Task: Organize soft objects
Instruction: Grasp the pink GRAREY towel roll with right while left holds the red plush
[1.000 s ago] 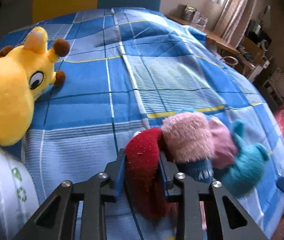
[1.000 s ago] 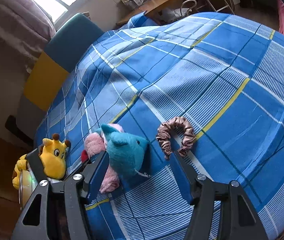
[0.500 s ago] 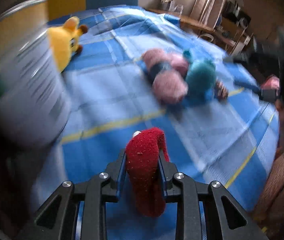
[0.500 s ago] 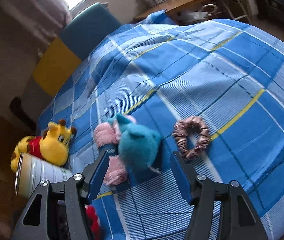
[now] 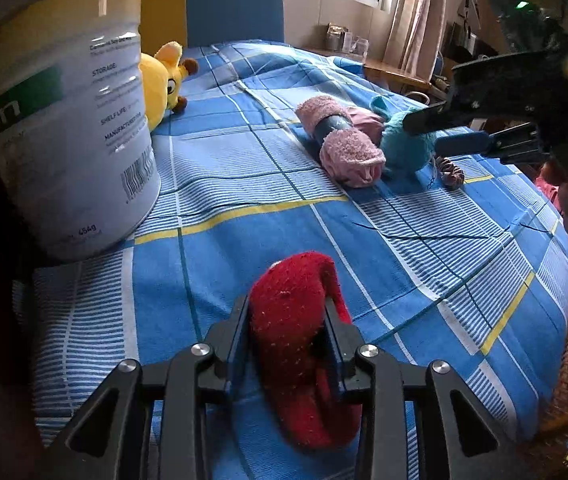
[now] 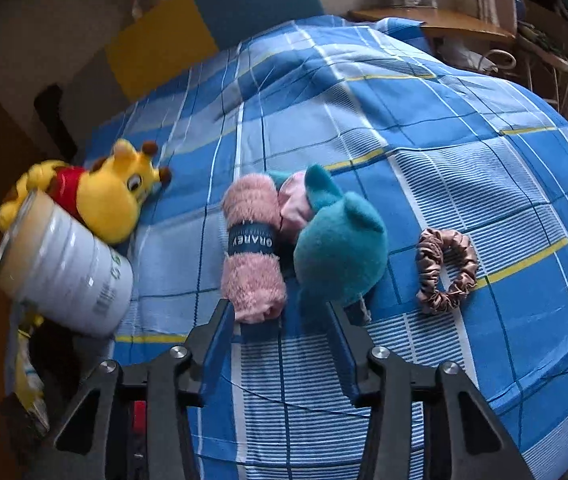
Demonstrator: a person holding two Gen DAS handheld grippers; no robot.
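My left gripper [image 5: 287,316] is shut on a red fuzzy sock [image 5: 299,344], held just above the blue plaid bedspread [image 5: 403,240] near its front edge. A white tin can [image 5: 68,120] stands to the left of it. My right gripper [image 6: 280,320] is open and empty, hovering just in front of a rolled pink towel [image 6: 254,240] and a teal plush toy [image 6: 339,240]. A pink satin scrunchie [image 6: 445,270] lies to the right of them. A yellow plush giraffe [image 6: 104,196] lies behind the can [image 6: 68,272]. The right gripper also shows in the left wrist view [image 5: 443,132].
A blue and yellow headboard [image 6: 212,28] stands at the far end of the bed. A wooden desk [image 6: 431,24] with clutter stands beyond the bed on the right. The bed's edge drops off at the near right.
My left gripper pulled back from the pile with the red sock toward the can at the bed's front. My right gripper moved closer to the pink towel and teal plush.
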